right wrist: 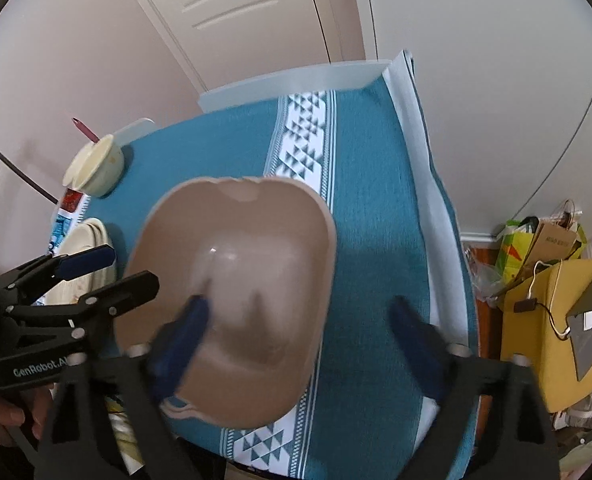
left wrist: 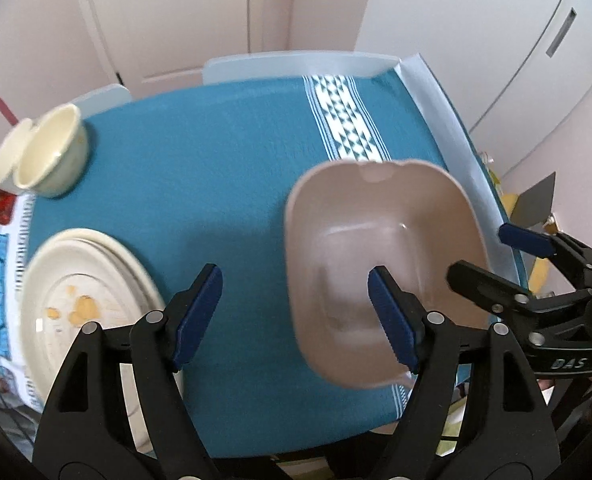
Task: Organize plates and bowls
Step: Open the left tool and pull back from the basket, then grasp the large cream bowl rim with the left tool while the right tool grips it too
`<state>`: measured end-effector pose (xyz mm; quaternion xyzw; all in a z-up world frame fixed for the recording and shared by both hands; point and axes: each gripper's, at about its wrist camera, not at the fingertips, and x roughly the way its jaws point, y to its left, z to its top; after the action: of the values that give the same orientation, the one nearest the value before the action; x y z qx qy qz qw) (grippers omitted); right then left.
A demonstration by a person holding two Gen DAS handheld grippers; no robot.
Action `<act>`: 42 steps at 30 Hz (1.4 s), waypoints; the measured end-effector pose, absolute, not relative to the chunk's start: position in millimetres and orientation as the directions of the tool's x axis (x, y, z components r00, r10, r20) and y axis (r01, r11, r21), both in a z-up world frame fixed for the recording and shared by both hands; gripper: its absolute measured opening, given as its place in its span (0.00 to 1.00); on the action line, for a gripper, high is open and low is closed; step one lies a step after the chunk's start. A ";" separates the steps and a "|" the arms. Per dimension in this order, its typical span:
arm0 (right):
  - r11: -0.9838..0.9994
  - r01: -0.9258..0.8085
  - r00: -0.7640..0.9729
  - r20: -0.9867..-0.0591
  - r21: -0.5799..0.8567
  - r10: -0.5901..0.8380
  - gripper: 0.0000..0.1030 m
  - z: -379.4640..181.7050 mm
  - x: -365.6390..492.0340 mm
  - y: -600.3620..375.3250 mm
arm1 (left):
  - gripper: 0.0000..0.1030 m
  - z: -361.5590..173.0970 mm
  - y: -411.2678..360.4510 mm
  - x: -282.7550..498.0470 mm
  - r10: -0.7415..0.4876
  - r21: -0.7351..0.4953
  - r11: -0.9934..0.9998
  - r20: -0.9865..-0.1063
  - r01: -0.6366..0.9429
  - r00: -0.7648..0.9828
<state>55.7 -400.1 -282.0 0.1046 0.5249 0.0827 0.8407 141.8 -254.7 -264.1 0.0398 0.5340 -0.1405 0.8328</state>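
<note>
A pinkish-beige squarish bowl (left wrist: 379, 256) (right wrist: 236, 292) sits on the blue tablecloth near the right edge. My left gripper (left wrist: 296, 316) is open; its right finger is over the bowl's inside and its left finger is over bare cloth. My right gripper (right wrist: 299, 340) is open and blurred, with its left finger over the bowl and its right finger beyond the rim. A stack of cream plates (left wrist: 84, 292) (right wrist: 84, 248) with crumbs lies at the left. Two cream small bowls (left wrist: 44, 156) (right wrist: 96, 164) stand at the far left.
The table (left wrist: 200, 176) wears a blue cloth with a white patterned stripe (left wrist: 339, 120). A wall and a white door stand behind it. Yellow boxes and bags (right wrist: 543, 280) crowd the floor on the right. The right gripper's body (left wrist: 535, 276) shows in the left wrist view.
</note>
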 end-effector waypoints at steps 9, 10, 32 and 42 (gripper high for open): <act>0.932 -0.193 0.566 -0.741 0.307 0.361 0.95 -207.1 51.5 -359.8 | 0.82 -183.8 -194.1 122.4 -0.120 -0.008 0.981 -0.814 0.195 0.568; 0.930 -0.206 0.576 -0.731 0.304 0.366 0.95 -200.9 53.0 -353.4 | 0.83 -174.9 -184.1 121.8 -0.114 -0.007 0.983 -0.803 0.183 0.584; 0.947 -0.192 0.518 -0.793 0.258 0.321 0.95 -182.9 217.4 -128.9 | 0.84 -195.8 66.3 258.1 -0.144 -0.154 0.988 -0.851 0.022 0.506; 0.935 -0.031 0.305 -0.888 0.353 0.345 0.55 -290.9 277.8 -109.8 | 0.48 -294.9 65.6 317.4 -0.222 -0.215 0.975 -0.920 0.060 0.323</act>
<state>277.8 -109.8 -290.9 0.1359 0.5776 0.1180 0.7962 317.4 65.6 -294.9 -0.0707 0.5754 -0.0870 0.8102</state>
